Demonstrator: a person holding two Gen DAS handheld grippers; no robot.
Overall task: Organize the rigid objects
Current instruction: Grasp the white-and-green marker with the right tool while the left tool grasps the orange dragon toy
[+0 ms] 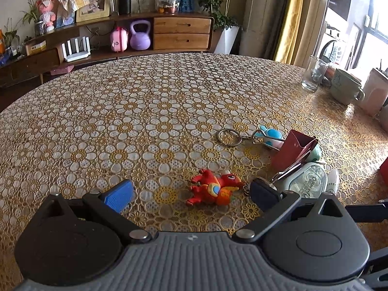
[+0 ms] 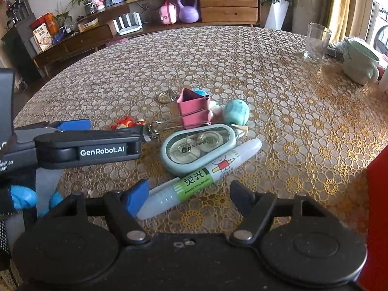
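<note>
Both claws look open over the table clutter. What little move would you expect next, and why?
Probably the left gripper eases forward and down around the red rubbery dragon keychain: the figure lies flat between its open blue fingers, ungrasped. The right gripper is also open, over the white-and-green highlighter pen.

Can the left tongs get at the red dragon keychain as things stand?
Probably yes. The left tongs are open with the red dragon keychain lying flat on the table between the fingers. Nothing covers it, though the right finger sits by its clasp, near the correction tape.

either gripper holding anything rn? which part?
Nothing held. Left gripper open around the red dragon keychain; right gripper open over the highlighter pen.
</note>
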